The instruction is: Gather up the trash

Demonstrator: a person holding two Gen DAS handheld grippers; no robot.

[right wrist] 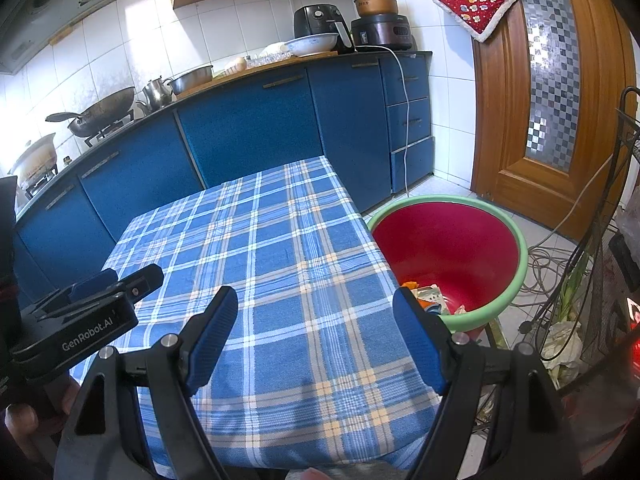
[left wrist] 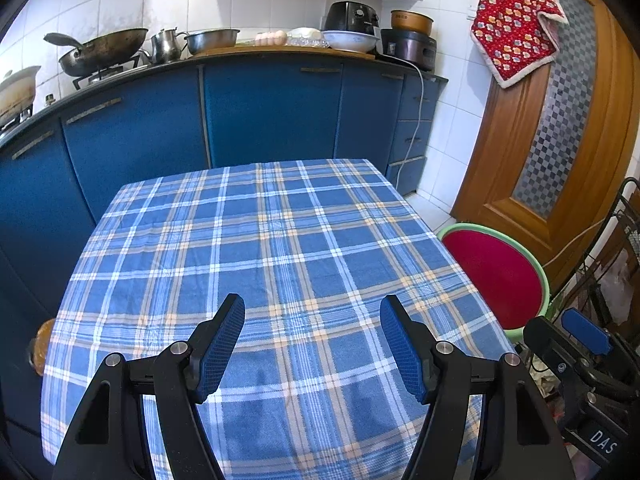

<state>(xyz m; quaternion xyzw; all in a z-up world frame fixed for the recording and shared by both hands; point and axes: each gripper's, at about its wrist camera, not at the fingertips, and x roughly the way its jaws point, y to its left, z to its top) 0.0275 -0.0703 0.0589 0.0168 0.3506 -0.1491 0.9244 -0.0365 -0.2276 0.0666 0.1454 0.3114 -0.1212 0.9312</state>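
Observation:
A red bin with a green rim [right wrist: 448,248] stands on the floor at the table's right side. Several pieces of trash [right wrist: 430,298] lie at its bottom. It also shows in the left wrist view [left wrist: 496,276]. The table carries a blue plaid cloth [left wrist: 264,264], with no trash on it in either view. My left gripper [left wrist: 312,344] is open and empty above the table's near part. My right gripper [right wrist: 314,336] is open and empty above the table's near right edge, beside the bin. The left gripper also shows in the right wrist view [right wrist: 112,284].
Blue kitchen cabinets [left wrist: 240,112] run behind the table, with a wok [left wrist: 104,50], pots and appliances on the counter. A wooden door [right wrist: 540,100] stands at the right. Cables [right wrist: 560,252] and a wire rack [right wrist: 624,216] crowd the floor right of the bin.

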